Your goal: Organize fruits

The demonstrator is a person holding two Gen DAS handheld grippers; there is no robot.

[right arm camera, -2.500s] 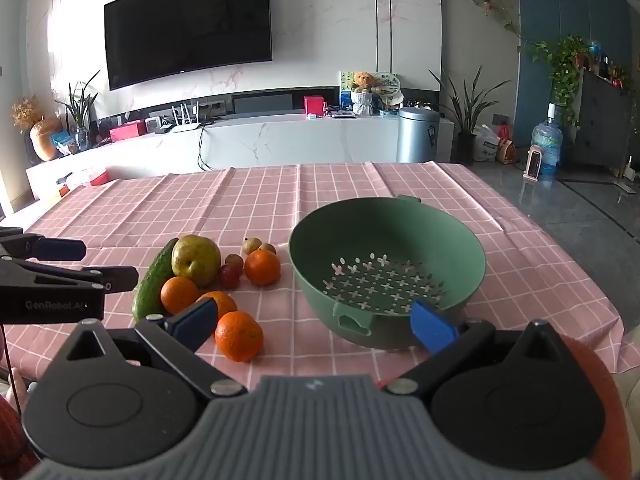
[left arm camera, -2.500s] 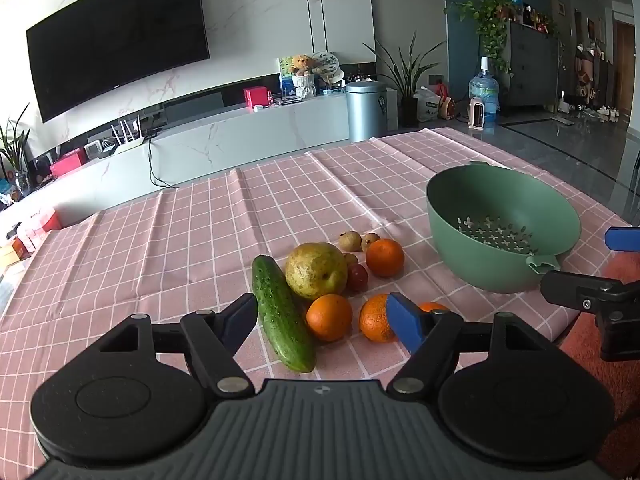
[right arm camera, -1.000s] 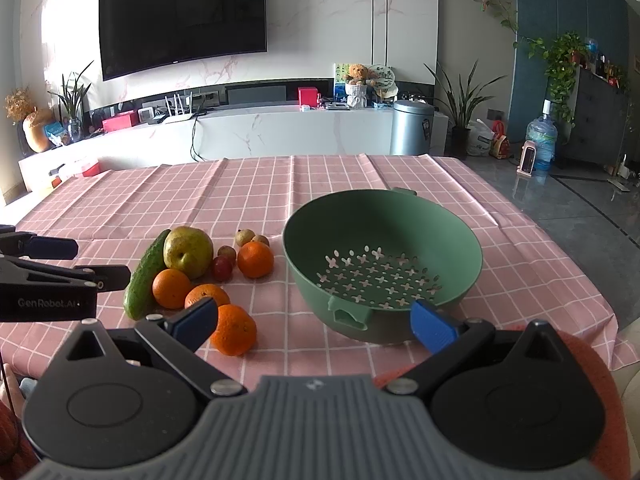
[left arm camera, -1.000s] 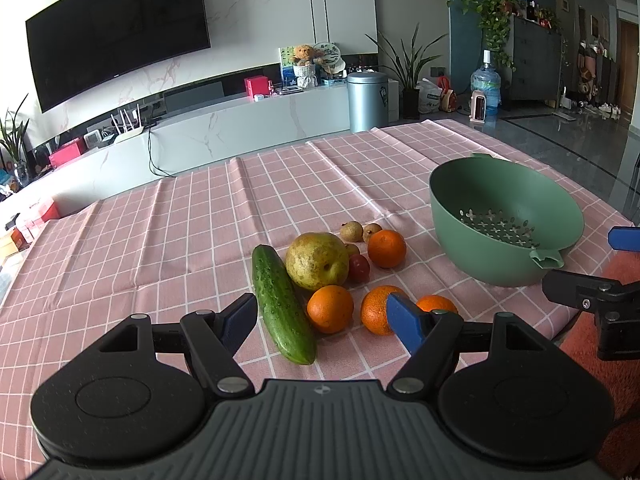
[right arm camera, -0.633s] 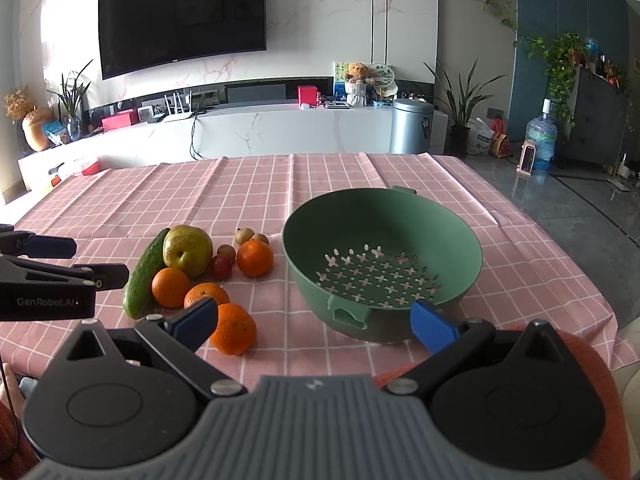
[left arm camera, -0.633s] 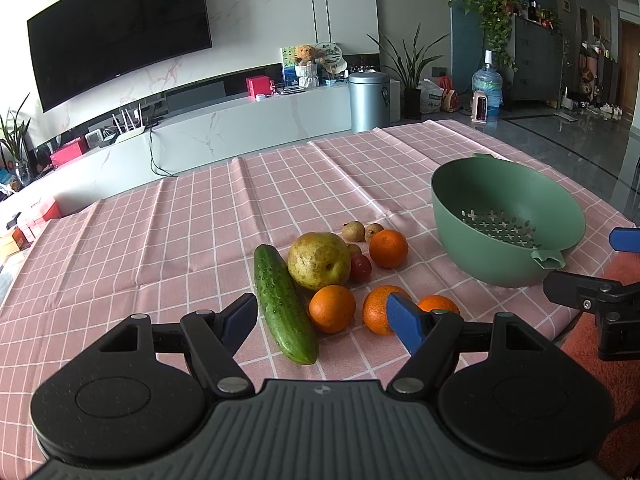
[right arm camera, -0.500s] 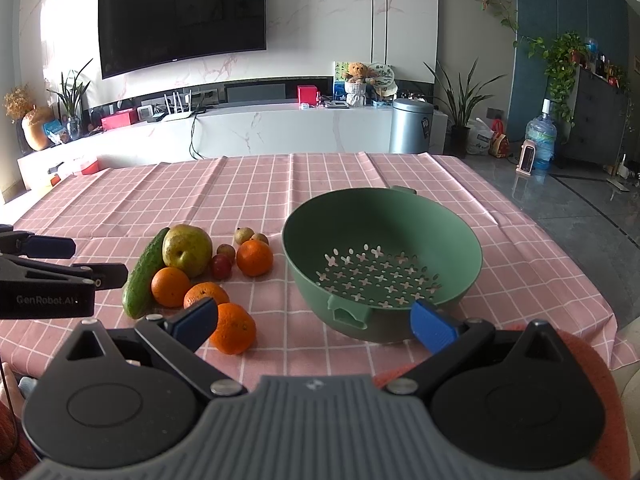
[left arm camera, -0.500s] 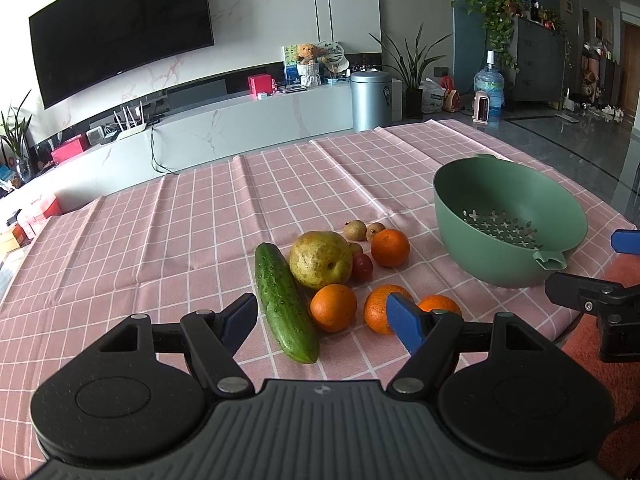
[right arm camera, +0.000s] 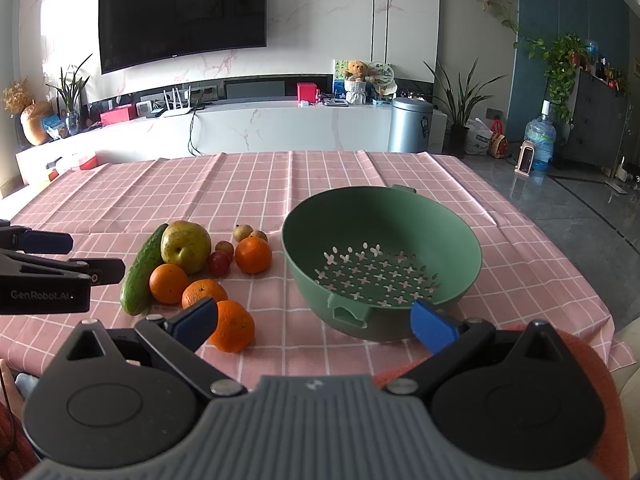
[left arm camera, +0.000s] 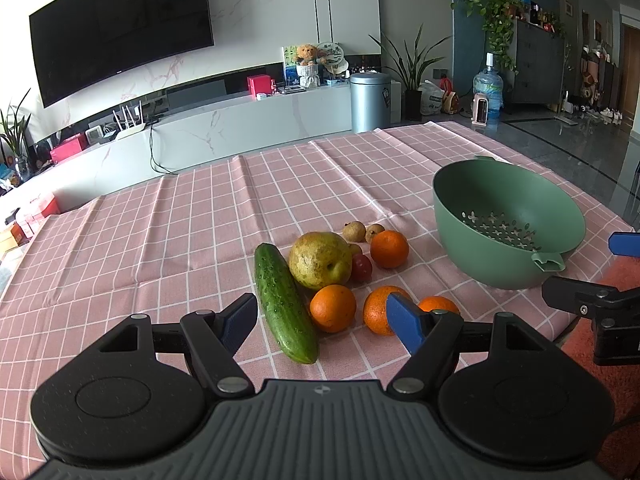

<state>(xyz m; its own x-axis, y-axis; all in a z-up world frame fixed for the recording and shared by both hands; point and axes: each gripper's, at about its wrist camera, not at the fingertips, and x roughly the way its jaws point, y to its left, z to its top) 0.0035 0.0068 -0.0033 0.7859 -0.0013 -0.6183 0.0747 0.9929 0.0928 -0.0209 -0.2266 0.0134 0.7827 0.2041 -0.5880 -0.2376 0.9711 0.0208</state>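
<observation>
A fruit pile lies on the pink checked tablecloth (left arm camera: pixel 192 220): a cucumber (left arm camera: pixel 284 300), a yellow-green pear (left arm camera: pixel 320 260), several oranges (left arm camera: pixel 333 307), a small red fruit (left arm camera: pixel 361 267) and small brown fruits (left arm camera: pixel 354 231). An empty green colander bowl (left arm camera: pixel 506 220) stands right of them; it also shows in the right wrist view (right arm camera: pixel 380 256). My left gripper (left arm camera: pixel 322 322) is open and empty, just short of the cucumber. My right gripper (right arm camera: pixel 314 326) is open and empty, between the nearest orange (right arm camera: pixel 233 326) and the bowl's handle.
The table's near edge runs right below both grippers. Behind the table stand a white TV bench (right arm camera: pixel 280 124), a grey bin (right arm camera: pixel 410 124) and potted plants. Grey floor lies to the right of the table.
Both grippers have drifted slightly; the fruit sits a little lower and nearer in the left view. Nothing was taken hold of and both grippers stay open.
</observation>
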